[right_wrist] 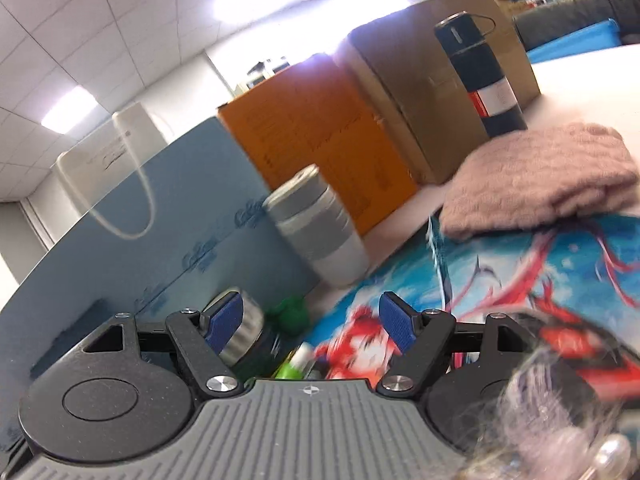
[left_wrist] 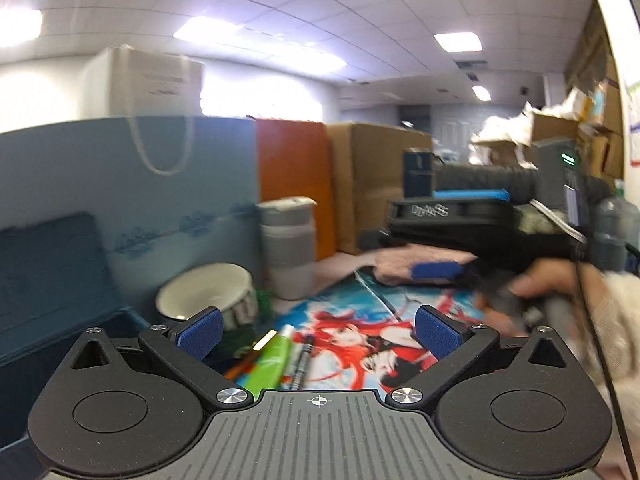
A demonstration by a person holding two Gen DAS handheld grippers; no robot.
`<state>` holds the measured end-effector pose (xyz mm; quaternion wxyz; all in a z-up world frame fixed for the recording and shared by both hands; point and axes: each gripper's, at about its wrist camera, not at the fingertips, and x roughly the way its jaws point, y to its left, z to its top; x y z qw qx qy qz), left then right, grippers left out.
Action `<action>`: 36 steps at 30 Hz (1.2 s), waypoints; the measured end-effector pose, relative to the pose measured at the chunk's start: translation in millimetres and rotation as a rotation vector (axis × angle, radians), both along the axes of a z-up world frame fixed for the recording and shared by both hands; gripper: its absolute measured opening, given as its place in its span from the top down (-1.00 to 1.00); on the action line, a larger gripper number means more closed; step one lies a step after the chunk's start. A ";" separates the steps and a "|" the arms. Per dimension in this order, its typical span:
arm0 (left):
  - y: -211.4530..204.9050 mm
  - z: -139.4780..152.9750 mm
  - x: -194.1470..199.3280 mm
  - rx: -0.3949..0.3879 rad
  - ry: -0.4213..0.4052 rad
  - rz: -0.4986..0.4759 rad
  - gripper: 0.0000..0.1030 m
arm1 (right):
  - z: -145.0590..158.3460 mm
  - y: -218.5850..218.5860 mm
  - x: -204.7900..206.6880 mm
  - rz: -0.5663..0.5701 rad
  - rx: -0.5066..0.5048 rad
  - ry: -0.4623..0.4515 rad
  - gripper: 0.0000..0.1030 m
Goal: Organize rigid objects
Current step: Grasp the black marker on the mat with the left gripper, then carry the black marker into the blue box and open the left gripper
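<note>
The left hand-held gripper (left_wrist: 318,330) hangs low over the worktop (right_wrist: 580,68) with its blue pads spread wide and nothing between them. Just beyond its fingers lie a green tube (left_wrist: 270,364) and some pens (left_wrist: 300,360), close together on a printed anime mat (left_wrist: 360,332). Far left of them a white bowl (left_wrist: 208,292) stands in front of a pale blue paper bag (left_wrist: 132,184); a grey-and-white lidded cup (left_wrist: 289,246) stands upright just right of the bowl, at the mat's far edge.

The right hand-held gripper (right_wrist: 312,320) also has its pads spread apart, gripping nothing. In the left wrist view it sits at the right, held by a hand (left_wrist: 536,284) in a fluffy cream sleeve (left_wrist: 618,320). Past its left finger is a steel-rimmed container (right_wrist: 244,336), blurred, with something green (right_wrist: 290,314) beside it. A folded pink towel (right_wrist: 540,184) rests on the mat's far right corner, and a dark blue flask (right_wrist: 486,80) stands upright behind it, against a brown cardboard box (right_wrist: 420,92) beside an orange box (right_wrist: 320,128).
</note>
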<state>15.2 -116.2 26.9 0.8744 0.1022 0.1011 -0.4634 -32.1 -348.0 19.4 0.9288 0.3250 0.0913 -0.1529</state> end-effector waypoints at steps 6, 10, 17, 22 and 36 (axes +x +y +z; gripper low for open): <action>-35.7 -23.9 10.2 0.113 0.039 -0.060 -0.67 | -28.1 -31.6 11.1 0.042 0.076 -0.072 -0.43; -67.3 -43.7 38.6 0.218 0.120 -0.006 -0.19 | -38.3 -39.5 6.1 0.074 0.117 -0.084 -0.43; -89.9 -59.8 74.5 0.302 0.250 0.137 0.25 | -36.1 -30.8 -3.1 0.117 0.083 -0.109 -0.46; -96.2 -60.3 87.5 0.293 0.312 0.130 0.32 | -36.8 -31.5 -5.1 0.119 0.103 -0.100 -0.46; -124.8 -56.7 104.5 0.323 0.308 0.178 0.79 | -43.6 -32.2 -6.7 0.124 0.151 -0.099 -0.46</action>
